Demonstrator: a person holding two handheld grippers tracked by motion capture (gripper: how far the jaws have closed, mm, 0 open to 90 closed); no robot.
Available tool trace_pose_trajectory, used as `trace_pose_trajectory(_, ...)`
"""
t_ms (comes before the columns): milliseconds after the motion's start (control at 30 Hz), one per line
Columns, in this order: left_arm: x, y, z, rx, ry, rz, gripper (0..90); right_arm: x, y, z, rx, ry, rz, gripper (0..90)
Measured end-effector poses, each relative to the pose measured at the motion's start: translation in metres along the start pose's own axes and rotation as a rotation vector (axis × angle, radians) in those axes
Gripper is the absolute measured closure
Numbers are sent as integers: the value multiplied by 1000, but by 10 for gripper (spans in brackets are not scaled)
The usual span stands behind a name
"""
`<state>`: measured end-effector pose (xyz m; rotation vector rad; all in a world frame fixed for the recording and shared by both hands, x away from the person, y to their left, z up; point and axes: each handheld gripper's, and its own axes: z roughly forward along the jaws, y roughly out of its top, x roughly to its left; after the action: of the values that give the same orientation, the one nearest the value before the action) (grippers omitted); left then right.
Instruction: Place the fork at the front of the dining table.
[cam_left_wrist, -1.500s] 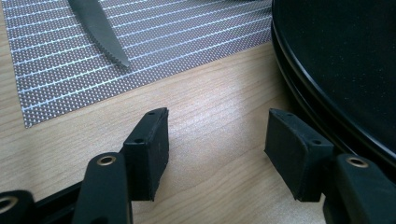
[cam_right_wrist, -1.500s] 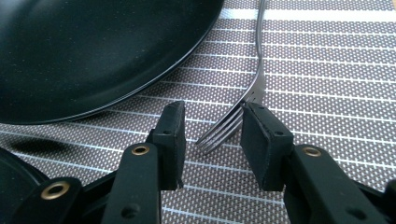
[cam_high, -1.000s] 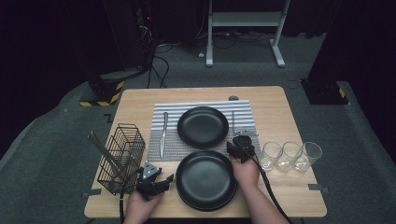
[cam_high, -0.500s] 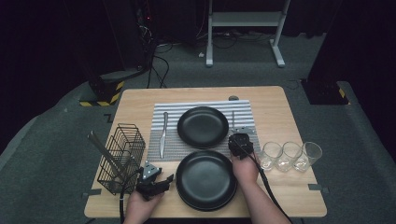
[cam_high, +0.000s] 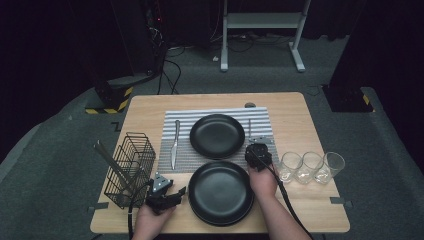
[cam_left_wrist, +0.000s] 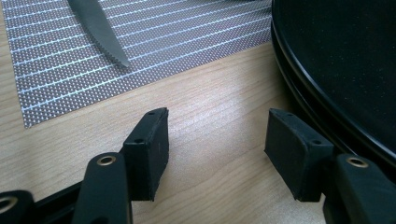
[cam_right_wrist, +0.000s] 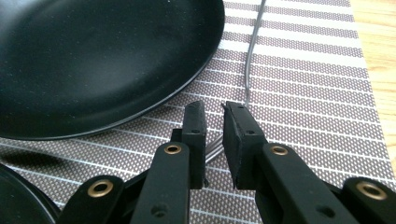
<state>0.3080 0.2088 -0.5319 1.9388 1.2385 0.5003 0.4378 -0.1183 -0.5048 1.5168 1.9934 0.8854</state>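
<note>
A fork (cam_right_wrist: 250, 60) lies on the striped placemat (cam_right_wrist: 303, 70), right of a black plate (cam_right_wrist: 93, 60). My right gripper (cam_right_wrist: 214, 135) points along it. The fork's tine end sits between the narrow jaws with the pads against it; they closed in and have just been opening a little. In the high view that gripper (cam_high: 259, 146) is at the near end of the fork (cam_high: 249, 127). My left gripper (cam_left_wrist: 215, 140) rests open and low over bare wood, nothing between its jaws, just left of the front black plates (cam_left_wrist: 345, 70). A knife (cam_left_wrist: 98, 28) lies on the mat beyond it.
A black wire basket (cam_high: 131, 167) holding utensils stands at the table's left. Three clear glasses (cam_high: 310, 165) line up at the right. The stacked black plates (cam_high: 220, 192) sit near the front edge, between my two hands.
</note>
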Motion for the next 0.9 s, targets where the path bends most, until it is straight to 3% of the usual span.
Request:
trace_pose_trajectory(167,0,0,0,1,1,2,398,0,0,-2,-11,3,1,784)
trace_pose_trajectory(300,0,0,0,1,1,3,399,4,4,-4,-14,39,-12,792)
trace_pose_trajectory(533,0,0,0,-1,-2,-2,399,3,6,4,18,22,-13,788)
trace_pose_trajectory(900,0,0,0,1,-1,2,397,0,6,1,19,-3,-5,775)
